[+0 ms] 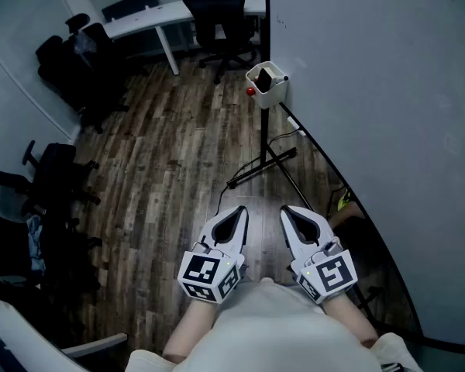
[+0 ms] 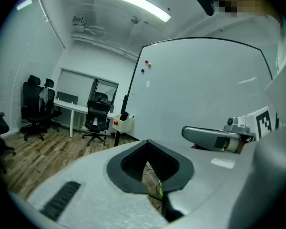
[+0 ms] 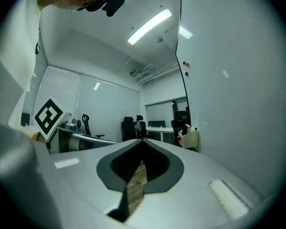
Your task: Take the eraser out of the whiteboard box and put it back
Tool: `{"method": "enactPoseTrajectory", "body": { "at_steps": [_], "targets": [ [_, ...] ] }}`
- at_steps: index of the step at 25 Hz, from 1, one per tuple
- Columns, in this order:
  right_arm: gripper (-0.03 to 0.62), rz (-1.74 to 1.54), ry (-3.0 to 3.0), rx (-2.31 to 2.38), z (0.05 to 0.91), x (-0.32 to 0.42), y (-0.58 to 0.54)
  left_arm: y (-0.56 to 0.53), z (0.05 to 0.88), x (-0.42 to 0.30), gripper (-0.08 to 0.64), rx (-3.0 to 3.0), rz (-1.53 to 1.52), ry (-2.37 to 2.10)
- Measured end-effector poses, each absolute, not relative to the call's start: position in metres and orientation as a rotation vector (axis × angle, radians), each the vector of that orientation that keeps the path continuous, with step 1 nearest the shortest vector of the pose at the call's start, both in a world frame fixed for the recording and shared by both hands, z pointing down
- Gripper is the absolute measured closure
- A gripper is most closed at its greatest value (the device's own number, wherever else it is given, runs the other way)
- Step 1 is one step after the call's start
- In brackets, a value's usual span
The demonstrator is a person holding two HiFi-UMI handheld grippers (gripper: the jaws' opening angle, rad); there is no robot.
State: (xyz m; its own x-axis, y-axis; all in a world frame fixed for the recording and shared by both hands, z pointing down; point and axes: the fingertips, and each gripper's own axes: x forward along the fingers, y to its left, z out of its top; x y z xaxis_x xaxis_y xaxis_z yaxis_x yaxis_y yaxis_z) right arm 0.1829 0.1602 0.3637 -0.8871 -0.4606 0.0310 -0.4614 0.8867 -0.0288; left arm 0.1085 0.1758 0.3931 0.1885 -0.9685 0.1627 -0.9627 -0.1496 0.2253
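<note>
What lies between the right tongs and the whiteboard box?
Head view: between right tongs and whiteboard box, only wood floor and the stand's black legs.

Cream whiteboard box [image 1: 266, 86], open-topped and upright, sits at the lower edge of the whiteboard [image 1: 372, 91], well off the floor. The dark eraser [image 1: 268, 75] stands on end inside it, its top showing above the rim. A red knob [image 1: 250, 91] sits on the box's outer side.
</note>
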Motion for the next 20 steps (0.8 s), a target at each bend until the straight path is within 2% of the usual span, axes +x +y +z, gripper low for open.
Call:
{"method": "enactPoseTrajectory", "body": {
  "at_steps": [13, 20],
  "targets": [
    [0.591, 0.053, -3.016, 0.683, 0.368, 0.193, 0.168, 0.182, 0.402, 0.128, 0.555, 2.178, -0.001, -1.820],
    [0.589, 0.161, -3.085, 0.663, 0.368, 0.203, 0.171, 0.189, 0.407, 0.134, 0.557, 2.152, -0.017, -1.831]
  ]
}}
